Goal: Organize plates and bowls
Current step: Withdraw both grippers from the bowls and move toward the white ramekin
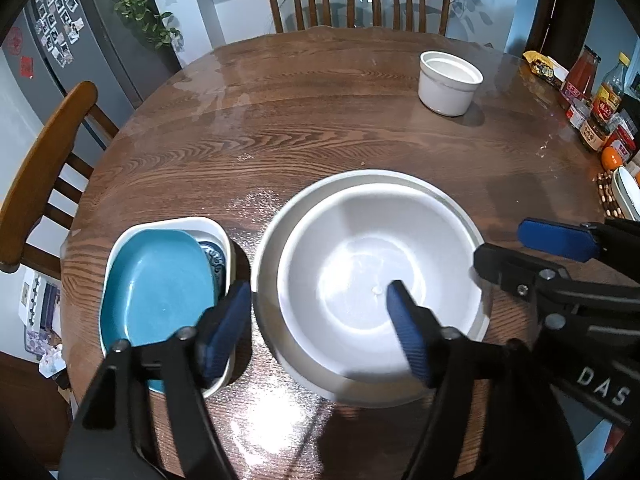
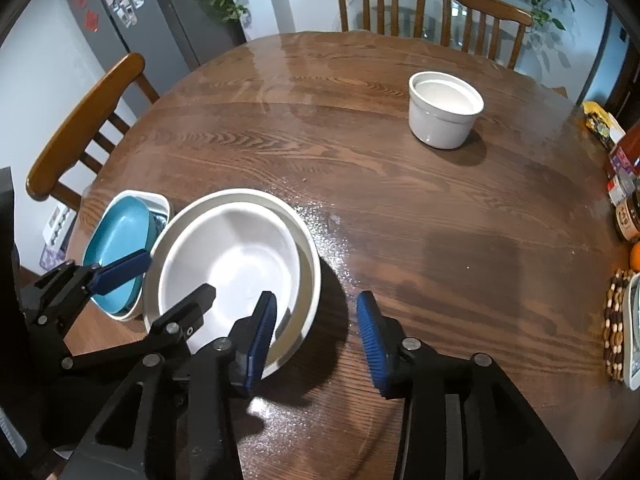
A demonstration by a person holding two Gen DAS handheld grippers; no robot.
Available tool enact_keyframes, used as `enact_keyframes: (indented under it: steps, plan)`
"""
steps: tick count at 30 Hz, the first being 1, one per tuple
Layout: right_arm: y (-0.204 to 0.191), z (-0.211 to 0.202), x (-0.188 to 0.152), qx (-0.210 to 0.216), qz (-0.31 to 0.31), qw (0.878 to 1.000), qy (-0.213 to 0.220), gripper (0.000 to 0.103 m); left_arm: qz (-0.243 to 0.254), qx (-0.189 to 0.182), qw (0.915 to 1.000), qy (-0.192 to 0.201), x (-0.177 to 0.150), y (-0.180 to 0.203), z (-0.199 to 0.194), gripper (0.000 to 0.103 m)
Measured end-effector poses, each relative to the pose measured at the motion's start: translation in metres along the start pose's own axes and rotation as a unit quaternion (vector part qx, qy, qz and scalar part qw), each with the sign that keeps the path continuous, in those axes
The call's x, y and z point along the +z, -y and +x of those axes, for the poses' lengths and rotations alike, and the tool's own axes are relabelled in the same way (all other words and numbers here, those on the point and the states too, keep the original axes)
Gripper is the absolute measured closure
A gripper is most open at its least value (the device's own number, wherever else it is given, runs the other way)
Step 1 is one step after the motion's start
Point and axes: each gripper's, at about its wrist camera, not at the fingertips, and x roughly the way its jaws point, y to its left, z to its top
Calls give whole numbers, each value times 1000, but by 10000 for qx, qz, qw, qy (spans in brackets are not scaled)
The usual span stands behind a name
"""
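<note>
A white bowl (image 1: pixel 372 280) (image 2: pixel 236 260) sits nested inside a wider white bowl (image 1: pixel 272 248) (image 2: pixel 310 268) near the table's front edge. My left gripper (image 1: pixel 318 328) (image 2: pixel 160 284) stands open astride their left rim, one pad inside and one outside, neither pressing. My right gripper (image 2: pixel 318 340) (image 1: pixel 528 252) is open astride the right rim in the same way. To the left, a teal oval plate (image 1: pixel 160 288) (image 2: pixel 120 232) lies in a white rectangular dish (image 1: pixel 180 222) (image 2: pixel 160 200), over a blue-patterned piece. A white straight-sided bowl (image 1: pixel 448 82) (image 2: pixel 444 110) stands alone at the far right.
The round wooden table (image 1: pixel 320 120) has chairs (image 1: pixel 316 0) at the back and left. Jars and bottles (image 1: pixel 596 100), an orange (image 1: pixel 610 158) and a beaded trivet (image 2: pixel 616 320) with a white dish line the right edge. A fridge (image 1: pixel 60 40) stands at the far left.
</note>
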Motion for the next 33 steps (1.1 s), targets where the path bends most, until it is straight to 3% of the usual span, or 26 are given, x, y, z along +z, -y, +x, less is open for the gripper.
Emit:
enact_keyframes:
  steps: [9,12,25,30,33]
  plan:
    - [11,-5,-3,93,277,9996,21,58,-53,47,10000,-1,-2,-1,-3,30]
    - [14,-7,-5,136,343,9993,50,55,-46,63,10000,-6,-3,1,-4,25]
    - [38,-15,-21,331,672,9972,49,42,137,118,9998,-56,-5,17,-6,20]
    - [54,-21,-32,385,885,9953,102,42,244,153,9996,-50,-6,28,-9,6]
    - [60,-26,-38,402,894,9950,174,38,293,163,9994,-45,-6,33,-10,4]
